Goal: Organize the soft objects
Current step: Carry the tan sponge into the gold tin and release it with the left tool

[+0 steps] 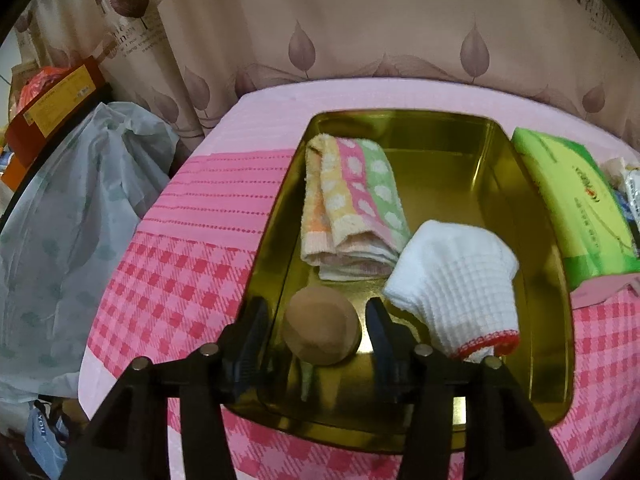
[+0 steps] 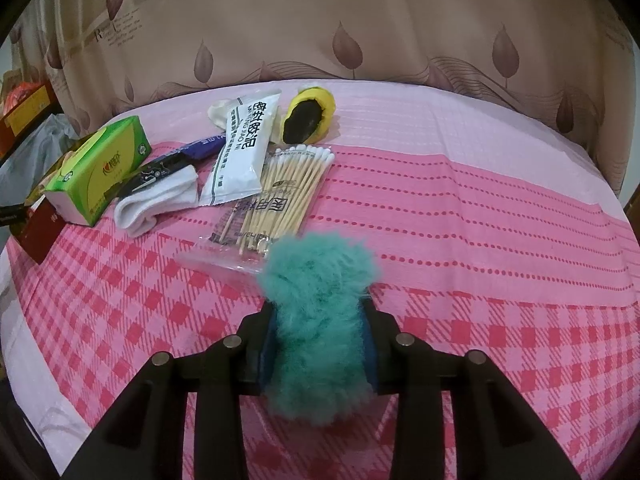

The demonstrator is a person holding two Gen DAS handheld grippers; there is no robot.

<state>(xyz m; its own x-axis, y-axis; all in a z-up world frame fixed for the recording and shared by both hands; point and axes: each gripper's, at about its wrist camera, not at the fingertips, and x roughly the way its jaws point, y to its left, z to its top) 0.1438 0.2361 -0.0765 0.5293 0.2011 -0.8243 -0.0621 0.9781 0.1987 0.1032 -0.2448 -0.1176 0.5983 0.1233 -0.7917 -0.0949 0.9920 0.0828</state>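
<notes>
Left wrist view: a gold metal tin (image 1: 536, 248) sits on a table covered with a pink checked cloth (image 1: 180, 264). Inside the tin, a folded striped towel (image 1: 352, 204) with white dots lies toward the far left corner. A white knitted cloth (image 1: 456, 284) with a red edge lies in the tin just beside the towel, on its near right side, overlapping the towel's near end. A brown round sponge (image 1: 322, 326) rests on the tin floor at the near left, close to the towel's near end. The left hand-held gripper (image 1: 318, 332) has its fingers spread, one on either side of the sponge, with a gap on both sides; it pinches nothing. A green tissue pack (image 1: 576, 200) lies outside the tin, against its right wall.

Right wrist view: the right hand-held gripper (image 2: 320, 336) is pressed onto a teal fluffy ball (image 2: 318, 320), which bulges above and below the fingers and is held over the checked cloth. Beyond the ball lies a clear bag of cotton swabs (image 2: 280, 200), its near end just behind the ball. Further from the ball are a white sachet (image 2: 240, 152), a rolled white sock (image 2: 156, 200), the green tissue pack to the left, and a yellow object with a black face (image 2: 308, 114) at the far edge of the group.
</notes>
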